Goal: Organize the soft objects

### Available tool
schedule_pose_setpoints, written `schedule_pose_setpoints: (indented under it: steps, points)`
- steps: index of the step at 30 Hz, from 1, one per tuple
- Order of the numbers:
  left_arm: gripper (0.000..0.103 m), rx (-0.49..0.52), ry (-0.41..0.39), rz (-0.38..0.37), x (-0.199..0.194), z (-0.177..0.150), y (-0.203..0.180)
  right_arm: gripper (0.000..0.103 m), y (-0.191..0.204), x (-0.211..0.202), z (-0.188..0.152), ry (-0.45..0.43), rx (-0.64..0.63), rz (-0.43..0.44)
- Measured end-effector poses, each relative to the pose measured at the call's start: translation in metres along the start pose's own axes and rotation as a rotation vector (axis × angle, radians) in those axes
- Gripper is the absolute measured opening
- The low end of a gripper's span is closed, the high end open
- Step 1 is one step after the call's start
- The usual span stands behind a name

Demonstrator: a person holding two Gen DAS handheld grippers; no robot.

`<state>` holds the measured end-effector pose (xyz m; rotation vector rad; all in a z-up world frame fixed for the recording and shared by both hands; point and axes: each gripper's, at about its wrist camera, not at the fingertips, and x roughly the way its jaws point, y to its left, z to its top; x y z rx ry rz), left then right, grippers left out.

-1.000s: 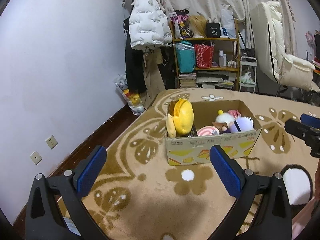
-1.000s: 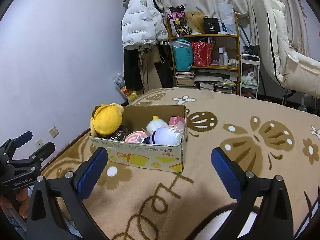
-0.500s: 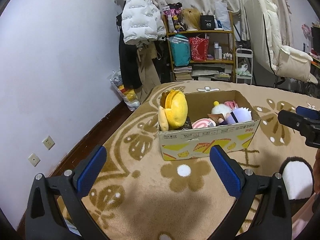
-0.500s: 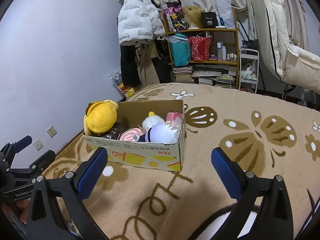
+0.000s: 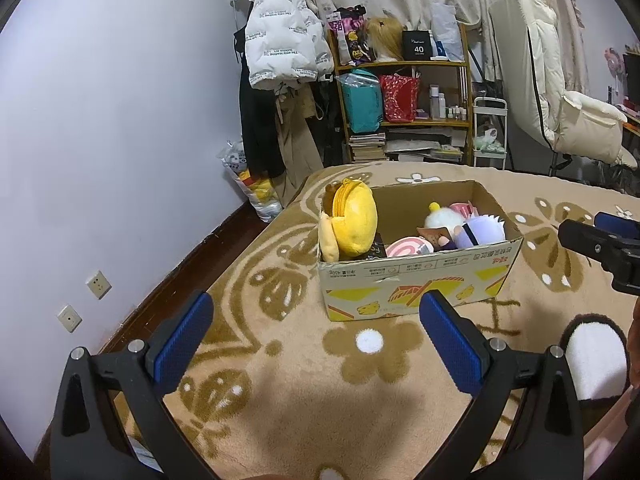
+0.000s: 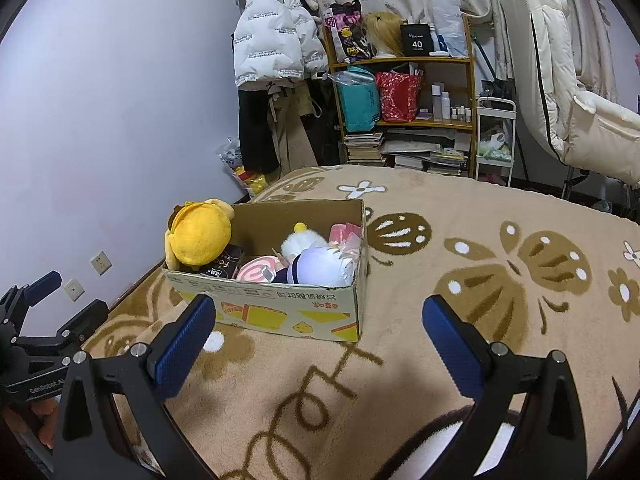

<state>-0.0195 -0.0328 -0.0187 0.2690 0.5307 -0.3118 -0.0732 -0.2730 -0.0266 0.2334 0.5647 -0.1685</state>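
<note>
several soft toys (image 5: 354, 220) already sat in the cardboard box (image 5: 416, 280) on the rug; both the left gripper (image 5: 316, 344) and right gripper (image 6: 320, 344) were wide open, empty, near it; little seemed left.

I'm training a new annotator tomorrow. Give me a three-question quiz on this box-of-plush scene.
1. True or false: the left claw is clamped on a toy.
2. Which toy sticks up highest out of the cardboard box? A) yellow plush B) lavender plush C) pink swirl plush
3. Fill in: the box stands on a tan ____ with brown flower and butterfly motifs.

Key: 1 false, both claws are open and empty, the right claw too; 2 A; 3 carpet.
</note>
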Motion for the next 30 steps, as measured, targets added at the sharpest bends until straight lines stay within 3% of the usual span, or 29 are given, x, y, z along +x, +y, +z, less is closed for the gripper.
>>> schedule_pose_setpoints:
  steps: [30]
  points:
    - [0.102, -0.001, -0.011, -0.008, -0.005, 0.002, -0.001, 0.103, -0.012, 0.001, -0.003, 0.001, 0.013, -0.009]
